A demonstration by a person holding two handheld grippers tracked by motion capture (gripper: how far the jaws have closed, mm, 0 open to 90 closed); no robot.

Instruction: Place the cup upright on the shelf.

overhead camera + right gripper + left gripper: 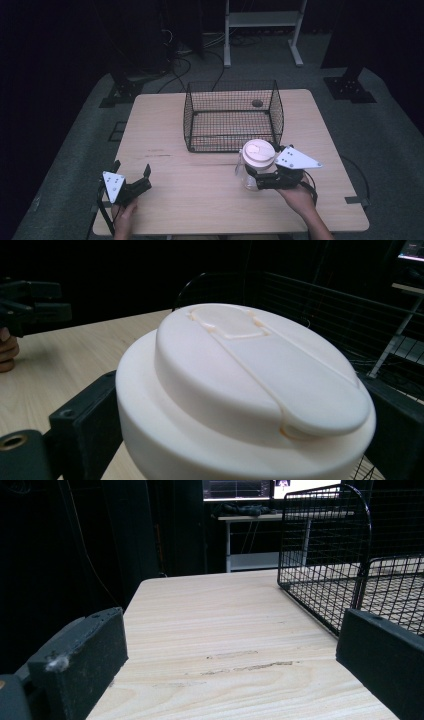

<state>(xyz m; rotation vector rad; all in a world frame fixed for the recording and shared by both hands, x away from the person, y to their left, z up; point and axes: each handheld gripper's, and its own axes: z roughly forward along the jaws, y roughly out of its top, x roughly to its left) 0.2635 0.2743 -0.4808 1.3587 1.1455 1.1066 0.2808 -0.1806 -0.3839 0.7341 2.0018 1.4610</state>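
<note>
1. At the near right of the table [165, 200], my right gripper [252, 176] is clenched around a clear jar [245, 175] with a white lid [258, 152].
2. The jaws sit on either side of the jar below the lid; in the right gripper view they flank the lid [250, 385] left and right, touching the jar.
3. The jar is upright, just near of the black wire basket [232, 117], close to its near right corner but outside it.
4. I can't tell whether the jar's base rests on the table or is lifted a little.
5. The lid has a raised flap shape moulded on top, seen close up in the right gripper view.
6. My right hand [300, 197] comes in from the near edge, with the grey three-cornered plate on top of the gripper.
7. At the near left, my left gripper [131, 172] is released, jaws spread wide with nothing between them.
8. The left gripper view shows bare wood between the two jaws, with some faint scuff marks [250, 667] on the table [225, 630].
9. The left gripper is well apart from the jar and basket; the basket [325, 555] is far right in that view.
10. The basket sits at the far middle of the table, open at the top; a small dark round thing [257, 103] shows at its far right, too small to identify.
11. My left hand [125, 215] holds its gripper low near the table's near left edge.
</note>
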